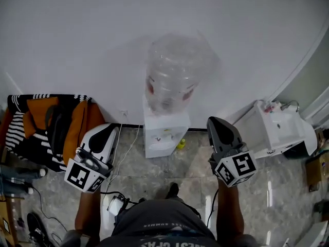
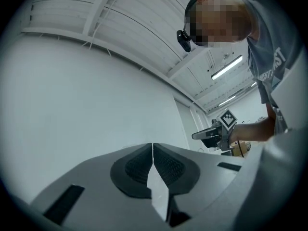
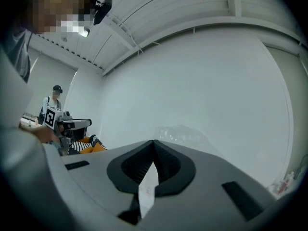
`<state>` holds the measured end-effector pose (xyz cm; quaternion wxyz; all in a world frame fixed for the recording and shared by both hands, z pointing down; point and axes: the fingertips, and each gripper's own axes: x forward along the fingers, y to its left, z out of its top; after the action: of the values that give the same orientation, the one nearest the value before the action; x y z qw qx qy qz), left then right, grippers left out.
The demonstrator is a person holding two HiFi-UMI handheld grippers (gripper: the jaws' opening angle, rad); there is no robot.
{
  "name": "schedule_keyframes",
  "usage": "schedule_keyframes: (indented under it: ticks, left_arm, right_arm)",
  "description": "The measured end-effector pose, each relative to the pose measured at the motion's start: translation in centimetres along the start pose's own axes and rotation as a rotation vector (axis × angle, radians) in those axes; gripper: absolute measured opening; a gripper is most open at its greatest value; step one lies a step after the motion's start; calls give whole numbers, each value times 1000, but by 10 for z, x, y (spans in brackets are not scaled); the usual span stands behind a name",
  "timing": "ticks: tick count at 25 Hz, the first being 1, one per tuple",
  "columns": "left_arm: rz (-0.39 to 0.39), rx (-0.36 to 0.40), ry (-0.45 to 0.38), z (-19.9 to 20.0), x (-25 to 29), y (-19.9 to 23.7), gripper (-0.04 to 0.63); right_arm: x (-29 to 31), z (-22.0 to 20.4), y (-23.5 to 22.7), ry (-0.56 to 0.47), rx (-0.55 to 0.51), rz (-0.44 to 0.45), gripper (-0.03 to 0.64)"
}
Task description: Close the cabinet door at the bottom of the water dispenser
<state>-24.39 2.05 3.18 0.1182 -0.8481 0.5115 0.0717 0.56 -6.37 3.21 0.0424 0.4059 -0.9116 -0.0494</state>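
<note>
Water dispenser (image 1: 164, 134) stands against the white wall (image 1: 92, 40) at centre, with a clear bottle (image 1: 174, 71) on top. Its bottom cabinet door cannot be made out from above. Left gripper (image 1: 113, 127) and right gripper (image 1: 212, 120) are held either side of it, not touching it, each with jaws pressed together on nothing. There is open stone floor (image 1: 159, 171) in front. A white cable (image 1: 126, 153) trails down the dispenser's left side. Striped and orange clothing (image 1: 51, 122) is heaped further left. A small yellow object (image 1: 181, 144) sits at its right foot. A white unit (image 1: 280, 130) stands well to the right.

Grey floor (image 1: 154, 171) bearing water dispenser (image 1: 164, 134)
</note>
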Motion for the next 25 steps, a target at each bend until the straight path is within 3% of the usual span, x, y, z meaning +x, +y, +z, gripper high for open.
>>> schedule_keyframes:
  ticks: [25]
  left_arm:
    - [-19,16,27,-4,-10,3,21]
  right_arm:
    - [-2,-9,9,25,0,-19,26]
